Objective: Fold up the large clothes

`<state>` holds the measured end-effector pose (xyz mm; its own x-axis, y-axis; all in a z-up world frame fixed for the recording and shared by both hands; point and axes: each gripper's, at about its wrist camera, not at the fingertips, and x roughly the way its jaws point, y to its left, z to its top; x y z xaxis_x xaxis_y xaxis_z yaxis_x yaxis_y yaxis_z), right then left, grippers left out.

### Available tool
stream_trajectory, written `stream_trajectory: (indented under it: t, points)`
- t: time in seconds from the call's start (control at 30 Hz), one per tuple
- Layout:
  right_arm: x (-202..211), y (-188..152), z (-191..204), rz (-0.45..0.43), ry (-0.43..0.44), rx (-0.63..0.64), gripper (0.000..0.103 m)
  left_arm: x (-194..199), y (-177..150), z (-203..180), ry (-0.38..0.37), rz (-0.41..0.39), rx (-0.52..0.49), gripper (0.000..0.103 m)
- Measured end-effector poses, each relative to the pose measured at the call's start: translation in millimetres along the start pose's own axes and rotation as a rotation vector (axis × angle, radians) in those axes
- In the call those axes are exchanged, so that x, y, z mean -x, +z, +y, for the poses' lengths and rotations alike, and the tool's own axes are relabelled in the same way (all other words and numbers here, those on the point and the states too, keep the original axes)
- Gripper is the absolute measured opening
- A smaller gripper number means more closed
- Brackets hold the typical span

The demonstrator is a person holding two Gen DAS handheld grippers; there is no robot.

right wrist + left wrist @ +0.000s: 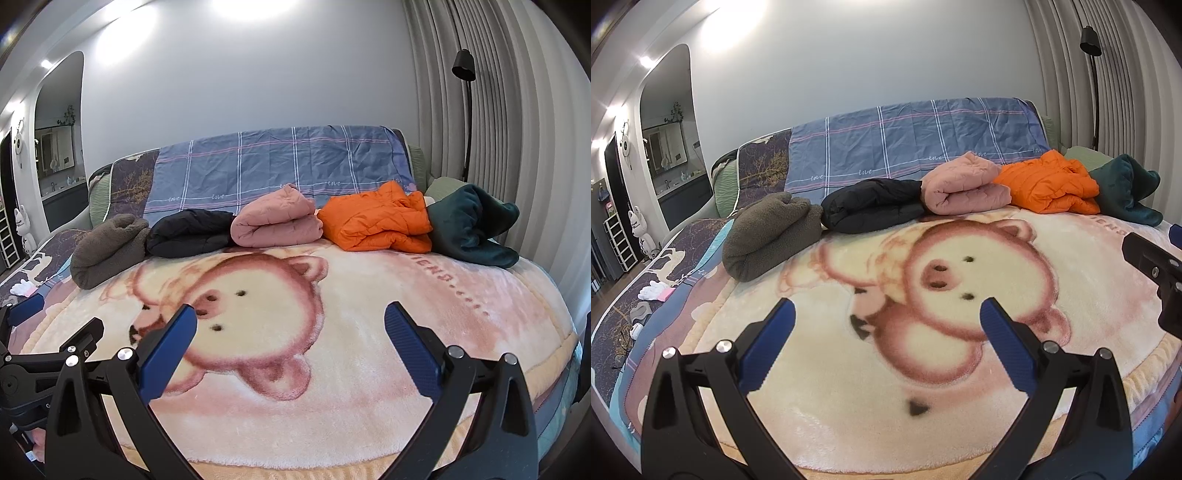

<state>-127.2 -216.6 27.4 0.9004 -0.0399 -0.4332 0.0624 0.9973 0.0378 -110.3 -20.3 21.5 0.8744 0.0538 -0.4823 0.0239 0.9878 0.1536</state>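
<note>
Step in hand: I judged I was between garments; nothing lay spread on the pig-print blanket [960,369] in front of me, and both claws hung over the bed with nothing in them.
Left claw [886,314]: its blue fingers stood wide apart, empty, low centre of the left wrist frame, above the blanket.
Right claw [290,317]: likewise spread wide and holding nothing, low centre of the right wrist frame; its body also showed at the right edge of the left wrist frame.
Task's things: five bundled clothes sat in a row across the middle of both frames, at the far edge of the blanket below the plaid sheet [916,140] draped over the headboard.
Row, left to right in frame: grey fleece [768,232], black jacket [875,203], pink quilted jacket [964,188], orange puffer jacket [1049,184], dark teal garment [1126,192].
How they lay: each touched or overlapped its neighbour; the first three looked rolled or folded, while the orange and teal ones looked looser, though I could not be sure.
Next move, my judgement: I would have had to reach well forward to a loose piece, pinch it, drag it onto the open blanket and flatten it before any fold.
Containers: I saw no basket, box or bin for clothes; only a white shelf rack [622,240] at the left edge, its contents too small to tell.
</note>
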Motion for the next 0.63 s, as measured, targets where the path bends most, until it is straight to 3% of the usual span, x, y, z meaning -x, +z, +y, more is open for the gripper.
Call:
stream_trajectory:
  t: [0.63]
  points:
    - [-1.8, -3.9, -2.5, 0.007, -0.002, 0.001, 0.102, -1.7, -2.6, -1.0, 0.002, 0.000, -0.002, 0.101]
